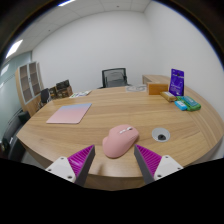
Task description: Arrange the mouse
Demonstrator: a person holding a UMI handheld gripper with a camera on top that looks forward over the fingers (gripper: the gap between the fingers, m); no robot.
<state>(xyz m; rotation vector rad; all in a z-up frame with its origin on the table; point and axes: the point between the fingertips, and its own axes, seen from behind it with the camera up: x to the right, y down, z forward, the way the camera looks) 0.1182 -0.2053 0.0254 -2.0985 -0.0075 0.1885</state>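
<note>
Wooden table (60,135), one pink mouse (121,141) seemingly untouched between open tool (115,161) fingers.

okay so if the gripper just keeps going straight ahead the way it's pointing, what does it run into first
Most likely the pink mouse. It lies on the wooden table just ahead of the open gripper, roughly centred between its fingers and not yet touched. Depth is hard to judge from this single view, so how soon contact comes is uncertain.
</note>
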